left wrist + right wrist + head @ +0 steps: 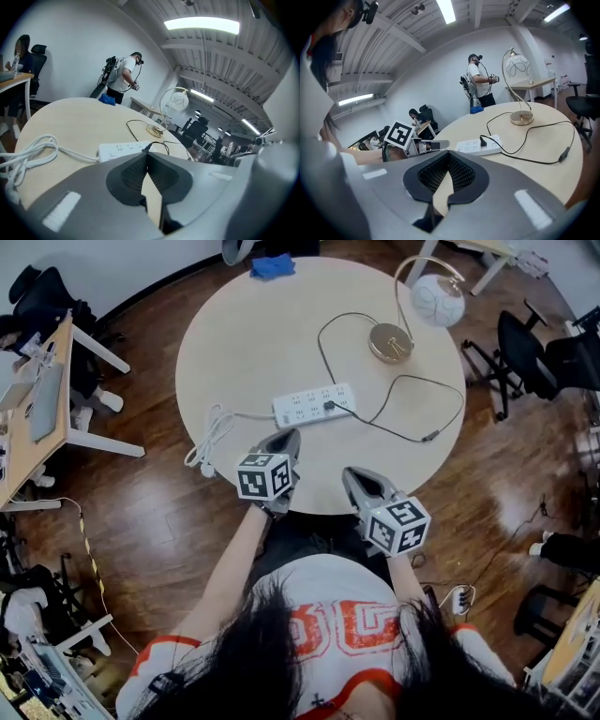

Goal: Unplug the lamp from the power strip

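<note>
**White strip (314,405) with lamp (412,310) plugged in; both tongs shut**

Head view: strip mid-table (234,343), black plug (329,406) seated in it. Lamp stands far right. Left gripper (286,440) and right gripper (354,479) are at the near rim, apart from the strip.

Left gripper view: jaws pressed together, nothing between; strip just beyond the tips.

Right gripper view: jaws pressed together, empty; strip and plug ahead, lamp behind.
</note>
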The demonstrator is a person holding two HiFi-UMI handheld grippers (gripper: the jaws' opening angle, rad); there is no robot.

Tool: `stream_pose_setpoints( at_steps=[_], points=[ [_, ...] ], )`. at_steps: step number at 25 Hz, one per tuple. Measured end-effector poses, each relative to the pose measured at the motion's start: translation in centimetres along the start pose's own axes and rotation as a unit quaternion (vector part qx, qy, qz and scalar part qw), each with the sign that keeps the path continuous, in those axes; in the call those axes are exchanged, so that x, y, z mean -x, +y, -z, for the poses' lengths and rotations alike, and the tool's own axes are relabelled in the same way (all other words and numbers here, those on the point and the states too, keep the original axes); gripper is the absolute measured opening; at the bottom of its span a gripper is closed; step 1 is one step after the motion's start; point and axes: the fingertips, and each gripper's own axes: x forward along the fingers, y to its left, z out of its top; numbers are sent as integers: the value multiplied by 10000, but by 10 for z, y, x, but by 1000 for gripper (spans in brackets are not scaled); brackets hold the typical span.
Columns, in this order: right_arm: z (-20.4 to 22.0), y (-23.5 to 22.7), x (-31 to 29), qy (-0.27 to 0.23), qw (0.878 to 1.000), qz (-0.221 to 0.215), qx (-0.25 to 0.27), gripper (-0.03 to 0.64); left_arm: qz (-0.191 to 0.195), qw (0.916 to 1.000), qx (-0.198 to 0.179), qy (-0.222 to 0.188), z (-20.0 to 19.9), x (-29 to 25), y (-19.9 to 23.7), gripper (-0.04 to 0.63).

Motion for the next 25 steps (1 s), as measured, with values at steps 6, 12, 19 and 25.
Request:
stream_pose_setpoints(
  at_steps=[6, 12, 19, 25],
  points=[
    [3, -41, -51, 442, 9953, 275, 817, 2, -338, 9992, 65, 207, -3, -40, 28, 0],
    [16, -64, -103, 846, 9895, 558, 1030, 2, -826, 9940, -55, 720, 10, -58, 62, 0],
    [21, -81, -135, 981, 9845, 915, 1132, 83, -990, 9882, -79, 1169, 32, -61, 71, 0],
    [12, -102, -151, 738, 9778, 1453, 1318, 141, -967, 9889, 36, 1128, 31, -59, 71, 0]
  ],
)
